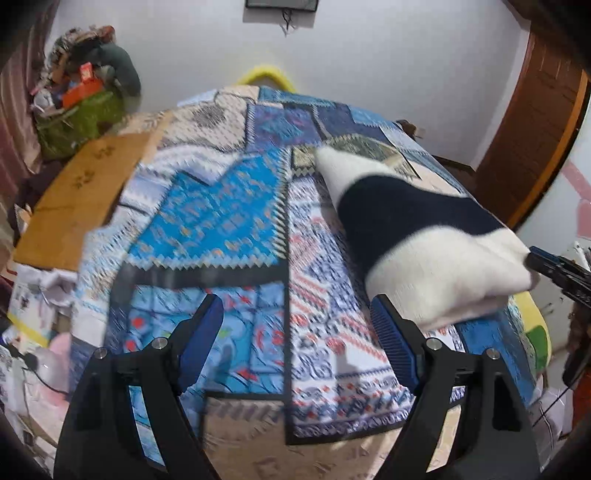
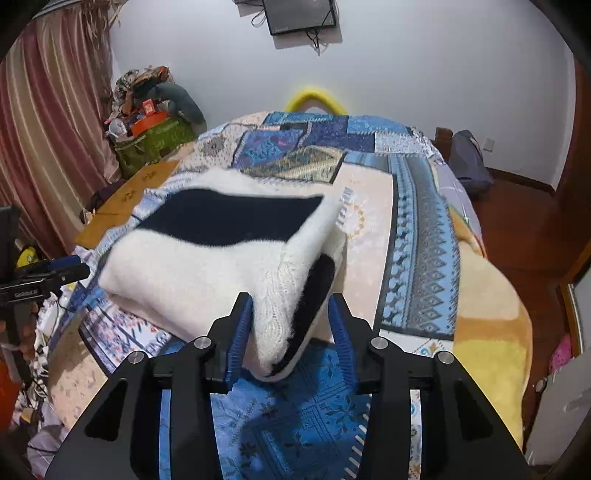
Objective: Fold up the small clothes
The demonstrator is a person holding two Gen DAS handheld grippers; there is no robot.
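Right wrist view is showing the right gripper point(image 2: 291, 325) with a corner of the folded white and navy sweater point(image 2: 221, 254) sitting between its blue pads point(image 2: 240, 332); the left pad is pressing the knit, while whether the right pad is touching it cannot be told. The rest of the sweater is stretching ahead and to the left of this tool, lying on the patchwork bedspread point(image 2: 417, 236).

Left wrist view is showing the left gripper point(image 1: 297, 332) with its fingers spread wide and nothing between them. The sweater point(image 1: 417, 229) is lying ahead and to the right of it, its near white end just beside the right finger. Open bedspread point(image 1: 221, 221) is running ahead and to the left of this tool, and the bed's near edge is falling away just under the fingers.

Farther ahead, a white wall is rising behind the bed, with a dark screen point(image 2: 301, 16) hanging on it. A green bag point(image 2: 155, 144) heaped with clutter is standing forward-left, beside striped curtains point(image 2: 48, 129).
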